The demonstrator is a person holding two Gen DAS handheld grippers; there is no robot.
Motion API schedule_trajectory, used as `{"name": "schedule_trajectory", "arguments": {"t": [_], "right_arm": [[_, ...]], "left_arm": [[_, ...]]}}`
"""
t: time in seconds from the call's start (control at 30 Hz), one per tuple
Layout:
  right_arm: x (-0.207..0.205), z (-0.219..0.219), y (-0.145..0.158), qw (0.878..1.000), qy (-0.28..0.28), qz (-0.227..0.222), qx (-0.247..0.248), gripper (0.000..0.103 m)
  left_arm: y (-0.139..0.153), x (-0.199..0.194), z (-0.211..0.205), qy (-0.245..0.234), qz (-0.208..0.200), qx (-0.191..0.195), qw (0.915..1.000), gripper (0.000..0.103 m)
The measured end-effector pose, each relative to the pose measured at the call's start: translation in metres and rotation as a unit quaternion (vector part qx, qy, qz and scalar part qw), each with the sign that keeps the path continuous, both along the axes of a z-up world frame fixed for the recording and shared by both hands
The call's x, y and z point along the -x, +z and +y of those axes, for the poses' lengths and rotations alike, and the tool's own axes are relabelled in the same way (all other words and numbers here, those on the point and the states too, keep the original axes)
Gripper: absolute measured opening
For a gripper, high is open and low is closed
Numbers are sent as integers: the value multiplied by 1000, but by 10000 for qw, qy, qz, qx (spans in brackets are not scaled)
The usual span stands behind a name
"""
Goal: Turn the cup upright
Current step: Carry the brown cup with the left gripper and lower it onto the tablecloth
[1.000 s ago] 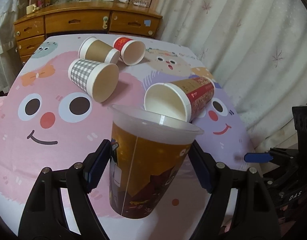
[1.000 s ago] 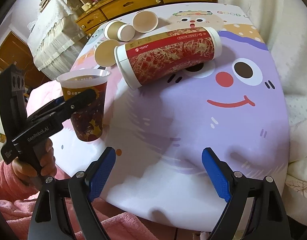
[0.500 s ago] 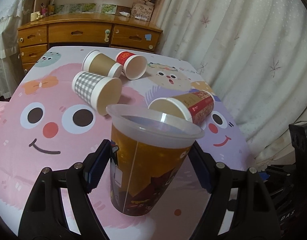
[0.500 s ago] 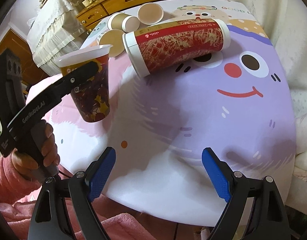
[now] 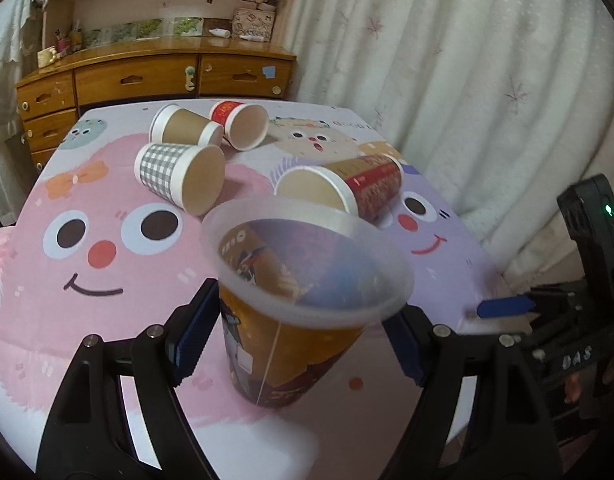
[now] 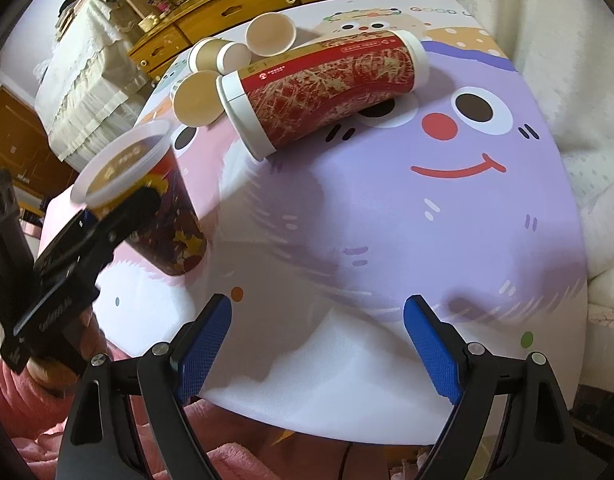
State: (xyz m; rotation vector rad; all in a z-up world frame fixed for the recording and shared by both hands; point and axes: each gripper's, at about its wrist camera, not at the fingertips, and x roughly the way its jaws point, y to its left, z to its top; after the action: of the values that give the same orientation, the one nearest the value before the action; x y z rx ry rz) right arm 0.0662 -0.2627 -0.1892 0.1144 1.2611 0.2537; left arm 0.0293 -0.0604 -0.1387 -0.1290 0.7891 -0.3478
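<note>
A: The orange printed plastic cup (image 5: 291,328), lower centre of frame, has come down onto the worktop (image 5: 107,320), mouth up, your left claw (image 5: 295,340) pinching it.

B: Your right claw (image 6: 319,344) hangs spread and empty, so releasing should finish it.

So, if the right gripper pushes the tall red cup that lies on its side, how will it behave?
The tall red cup lies on its round side, so a sideways push would probably roll it, likely curving because it tapers. It looks empty in the left view, so probably light and easy to shove. Its paper wall may dent under a hard squeeze from the right gripper.
</note>
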Motion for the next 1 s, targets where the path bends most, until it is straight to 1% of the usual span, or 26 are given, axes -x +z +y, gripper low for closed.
{"name": "schedule_trajectory", "arguments": {"t": [0.1, 0.23, 0.4, 0.47, 0.57, 0.67, 0.8, 0.87, 0.93, 1.0], "right_arm": [[4, -1, 1, 9999, -110, -20, 22, 89], [11, -3, 0, 9995, -325, -41, 24, 89], [23, -5, 3, 9983, -577, -112, 36, 89], [27, -4, 4, 9976, -675, -132, 36, 89], [37, -2, 4, 9962, -865, -135, 27, 89], [48, 3, 5, 9945, -1041, -130, 18, 89], [61, 16, 8, 9918, -1270, -163, 58, 89], [65, 25, 12, 9906, -1350, -180, 96, 89], [68, 34, 17, 9908, -1341, -180, 102, 89], [69, 44, 22, 9913, -1306, -145, 34, 90]], "left_arm": [[-1, 12, 1, -177, 115, 15, 9998, 76], [-10, 24, 1, -537, 458, -35, 9975, 76], [-13, 36, 2, -859, 589, -131, 9945, 76], [-10, 39, 3, -1011, 633, -161, 9927, 76], [-5, 44, 7, -1264, 831, -210, 9883, 76], [-1, 53, 14, -1402, 1036, -400, 9839, 76], [2, 60, 30, -1363, 1505, -637, 9771, 76], [5, 62, 43, -1127, 1830, -705, 9741, 76], [11, 62, 57, -888, 2126, -689, 9707, 76], [22, 62, 69, -606, 2274, -680, 9695, 76]]}}
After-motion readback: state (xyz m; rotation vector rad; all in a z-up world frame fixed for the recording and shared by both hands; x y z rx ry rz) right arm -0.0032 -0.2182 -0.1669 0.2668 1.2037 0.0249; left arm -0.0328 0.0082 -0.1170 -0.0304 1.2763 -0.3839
